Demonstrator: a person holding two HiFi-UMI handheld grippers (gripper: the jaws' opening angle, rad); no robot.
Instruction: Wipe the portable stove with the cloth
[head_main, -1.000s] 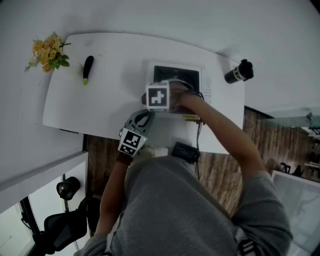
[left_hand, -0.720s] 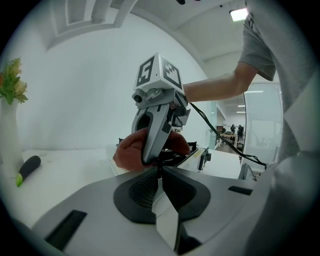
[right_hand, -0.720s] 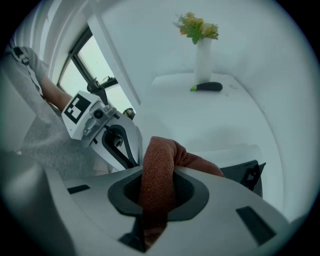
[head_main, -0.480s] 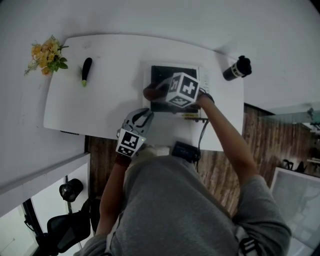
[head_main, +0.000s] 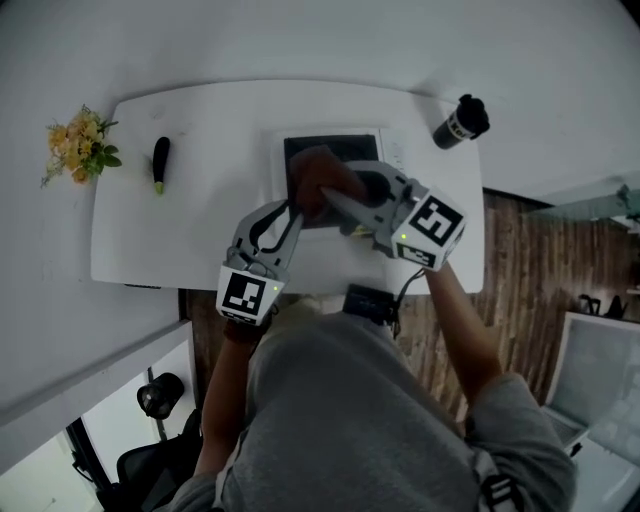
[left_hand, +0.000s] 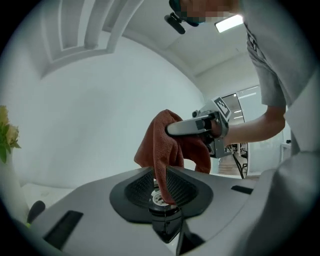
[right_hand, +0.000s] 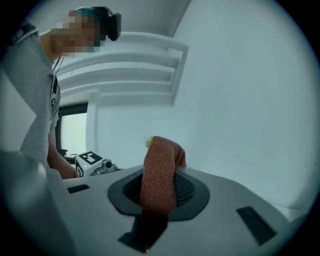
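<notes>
A white portable stove (head_main: 345, 148) with a dark top sits on the white table (head_main: 190, 210). In the head view my right gripper (head_main: 335, 195) hangs over the stove, pointing left, shut on a reddish-brown cloth (head_main: 318, 178). The cloth (right_hand: 159, 175) rises from between its jaws in the right gripper view. My left gripper (head_main: 291, 208) hovers just left of the cloth, jaws shut with nothing in them. In the left gripper view the cloth (left_hand: 167, 145) dangles from the right gripper (left_hand: 172, 129), with its tail right in front of the left jaws.
A black bottle (head_main: 460, 120) stands at the table's far right corner. A yellow flower bunch (head_main: 78, 145) and a dark green stick-like object (head_main: 159, 163) lie at the far left. A black device (head_main: 370, 303) with a cable sits at the near edge.
Both grippers have risen off the table. The right one lifted the cloth from the stove top and swung round so that it points left. The left one came up beside the cloth.
</notes>
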